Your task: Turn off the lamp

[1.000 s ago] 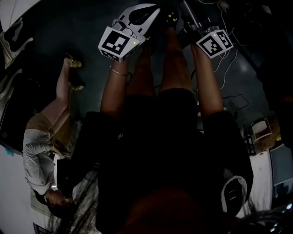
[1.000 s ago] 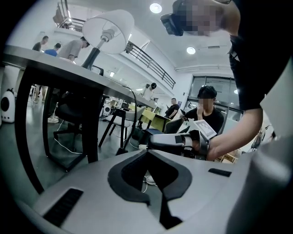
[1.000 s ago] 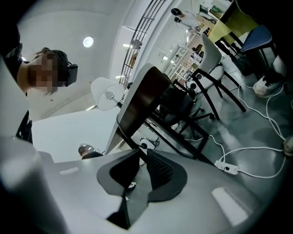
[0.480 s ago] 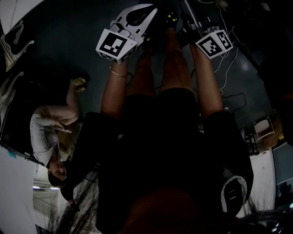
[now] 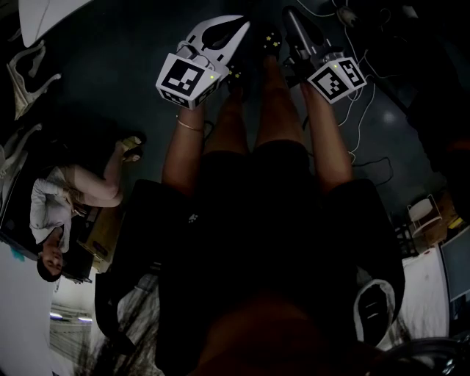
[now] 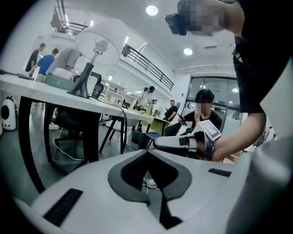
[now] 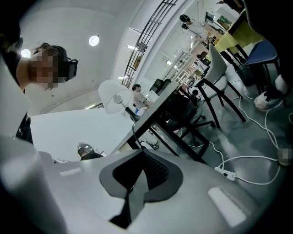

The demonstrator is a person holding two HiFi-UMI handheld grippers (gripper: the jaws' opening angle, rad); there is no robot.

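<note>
Seemingly idle, the left gripper (image 6: 146,153) and right gripper (image 7: 142,153) are hanging clenched and empty, well away from the white-shaded lamp (image 6: 109,51) standing on the desk (image 6: 41,91), so switching it off is looking either done or unstarted.

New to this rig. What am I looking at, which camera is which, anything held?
No robot: a person holds a two-jaw gripper in each hand. The dark picture is from a head camera looking down past their legs at the left gripper and right gripper. The other two are from cameras riding on each gripper, looking along its jaws. Both pairs of jaws are shut and empty. A white-shaded desk lamp stands on a table ahead, untouched.
</note>
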